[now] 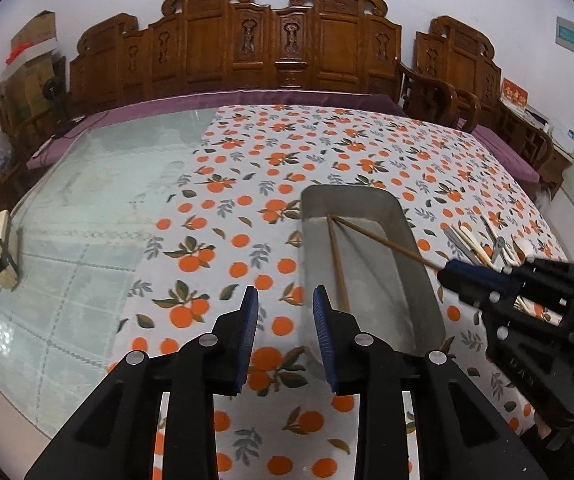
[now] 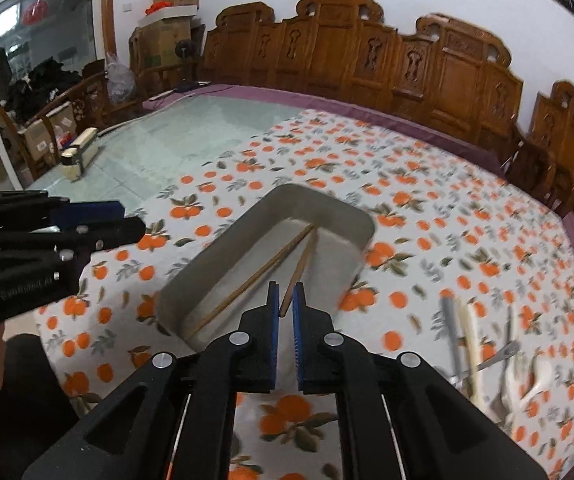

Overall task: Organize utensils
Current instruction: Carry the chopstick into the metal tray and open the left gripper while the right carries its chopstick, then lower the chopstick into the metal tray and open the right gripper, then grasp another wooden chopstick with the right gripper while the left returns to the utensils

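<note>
Carved wooden chair backs line the far side of a counter (image 1: 99,184) partly covered by an orange-print cloth (image 1: 247,160). On the cloth sits a grey metal tray (image 1: 423,292). One wooden chopstick (image 1: 337,260) lies flat inside it. A second chopstick (image 2: 299,270) slants in from the right, its far tip down near the tray's far end beside the first one's tip, its near end pinched between the blue pads of the right hand-held gripper (image 2: 285,300), which is closed on it. The left hand-held gripper (image 1: 285,306) hovers over the cloth at the tray's near left corner, jaws apart and holding nothing. To the right of the tray, a loose pile of utensils (image 2: 483,344) lies on the cloth; motion blur hides what each is.

A chopstick is light, thin, stiff and smooth, so it will likely roll or pivot in the pads. Holding near the thick end, as here, keeps the tip free to lower into the tray.
</note>
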`<state>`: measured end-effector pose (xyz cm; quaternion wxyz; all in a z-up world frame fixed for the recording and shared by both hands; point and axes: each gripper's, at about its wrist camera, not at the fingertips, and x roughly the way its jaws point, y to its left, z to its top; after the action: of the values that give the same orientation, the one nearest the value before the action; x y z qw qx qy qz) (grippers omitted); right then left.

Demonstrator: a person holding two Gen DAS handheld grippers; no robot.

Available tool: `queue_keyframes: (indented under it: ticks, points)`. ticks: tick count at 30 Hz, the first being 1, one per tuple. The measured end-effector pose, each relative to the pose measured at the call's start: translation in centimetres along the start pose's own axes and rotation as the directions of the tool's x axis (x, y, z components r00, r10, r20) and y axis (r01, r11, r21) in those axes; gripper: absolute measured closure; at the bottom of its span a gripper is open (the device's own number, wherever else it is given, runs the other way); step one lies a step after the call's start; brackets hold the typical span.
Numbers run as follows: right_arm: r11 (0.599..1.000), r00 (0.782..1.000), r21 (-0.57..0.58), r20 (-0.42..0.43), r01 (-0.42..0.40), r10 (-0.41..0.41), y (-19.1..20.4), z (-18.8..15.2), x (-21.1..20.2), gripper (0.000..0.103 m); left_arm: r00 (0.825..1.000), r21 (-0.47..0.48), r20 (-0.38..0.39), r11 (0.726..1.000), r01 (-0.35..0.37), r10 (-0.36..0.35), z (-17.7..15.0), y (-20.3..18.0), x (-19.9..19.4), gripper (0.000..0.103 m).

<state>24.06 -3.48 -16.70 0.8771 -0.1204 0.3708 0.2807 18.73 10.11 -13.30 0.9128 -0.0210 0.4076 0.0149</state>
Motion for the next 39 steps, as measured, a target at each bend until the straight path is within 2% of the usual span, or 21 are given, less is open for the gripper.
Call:
queue_keyframes:
  ticks: [8, 11, 12, 15, 17, 21, 28, 32, 39]
  points:
    - [0.990, 0.992, 0.083, -0.041, -0.117, 0.121, 0.7, -0.6, 1.4, 0.087, 1.000, -0.008, 0.006, 1.000, -0.006, 0.006, -0.2, 0.8, -0.5, 0.073]
    - [0.982, 0.987, 0.109, -0.032, -0.155, 0.159, 0.4, -0.6, 1.3, 0.078, 1.000, -0.008, 0.005, 1.000, -0.004, 0.004, -0.3, 0.8, -0.5, 0.072]
    - [0.980, 0.985, 0.115, -0.028, -0.164, 0.168, 0.2, -0.7, 1.1, 0.072, 1.000, -0.004, 0.006, 1.000, -0.005, 0.005, -0.3, 0.7, -0.6, 0.071]
    - [0.974, 0.982, 0.125, -0.005, -0.186, 0.188, -0.5, -0.7, 0.4, 0.070, 1.000, 0.002, 0.007, 1.000, -0.005, 0.005, -0.5, 0.4, -0.7, 0.067]
    - [0.976, 0.984, 0.127, 0.014, -0.176, 0.175, -1.5, -0.8, -0.7, 0.070, 1.000, 0.002, 0.008, 1.000, 0.002, -0.002, -0.6, 0.0, -0.9, 0.066]
    - [0.980, 0.988, 0.132, 0.034, -0.151, 0.148, -4.3, -1.5, -3.3, 0.070, 1.000, 0.022, 0.017, 1.000, 0.017, -0.018, -0.7, -1.7, -1.2, 0.053]
    - [0.991, 0.999, 0.135, 0.045, -0.024, 0.018, -11.1, -5.1, -8.8, 0.070, 0.996, 0.070, 0.031, 0.995, 0.076, -0.078, -0.7, -6.2, -1.9, 0.033]
    - [0.986, 0.998, 0.161, 0.042, 0.038, -0.045, -14.7, -7.5, -10.9, 0.070, 0.993, 0.098, 0.026, 0.989, 0.108, -0.111, -0.6, -8.9, -1.8, 0.031]
    - [0.975, 0.996, 0.208, 0.026, 0.081, -0.088, -18.4, -10.1, -11.4, 0.070, 0.988, 0.139, -0.002, 0.978, 0.155, -0.156, -1.1, -13.9, -0.2, 0.031]
